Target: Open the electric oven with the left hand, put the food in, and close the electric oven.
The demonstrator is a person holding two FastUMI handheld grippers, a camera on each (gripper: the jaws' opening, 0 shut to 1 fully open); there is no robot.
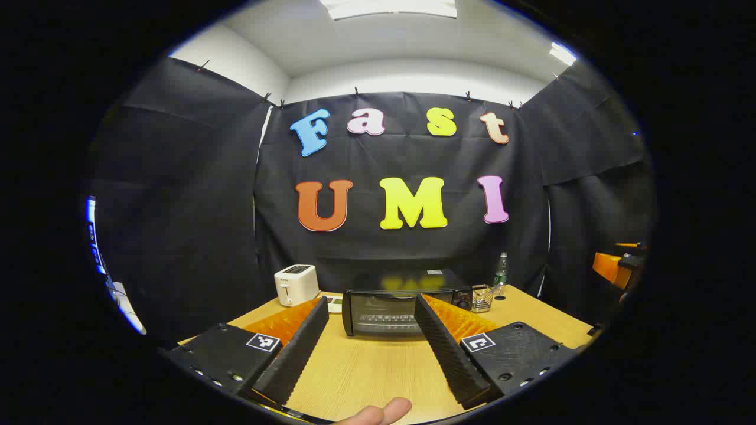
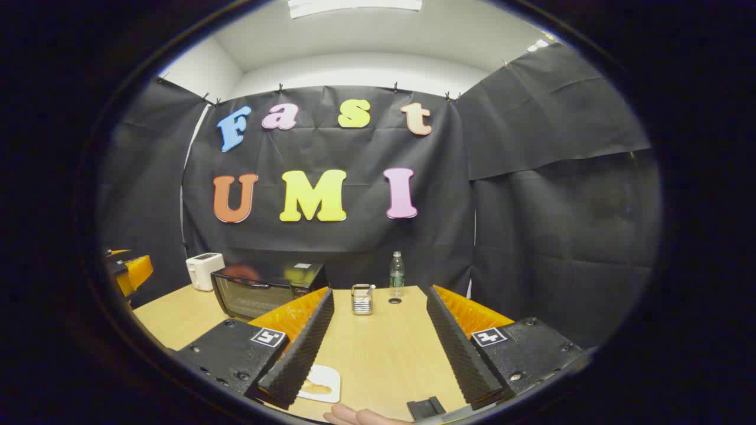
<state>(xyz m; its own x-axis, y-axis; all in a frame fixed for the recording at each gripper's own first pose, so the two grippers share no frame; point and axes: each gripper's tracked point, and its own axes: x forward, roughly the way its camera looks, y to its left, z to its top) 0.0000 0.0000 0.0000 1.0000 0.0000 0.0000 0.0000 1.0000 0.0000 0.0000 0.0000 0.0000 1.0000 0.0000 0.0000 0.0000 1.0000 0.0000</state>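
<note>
The black electric oven (image 1: pixel 401 310) stands at the back of the wooden table, its glass door closed. My left gripper (image 1: pixel 372 301) hovers over the table in front of it, open and holding nothing, well short of the door. In the right gripper view the oven (image 2: pixel 266 289) sits to the left, and a small white plate (image 2: pixel 329 375) with a flat brownish piece of food (image 2: pixel 316 388) lies on the table beside the left finger (image 2: pixel 298 354). My right gripper (image 2: pixel 379 293) is open and empty above the table.
A white toaster (image 1: pixel 296 284) stands left of the oven. A wire holder (image 1: pixel 482 298) and a bottle (image 1: pixel 501 270) stand to its right. A small black object (image 2: pixel 426 407) lies at the near table edge. A fingertip (image 1: pixel 378 413) shows at the bottom.
</note>
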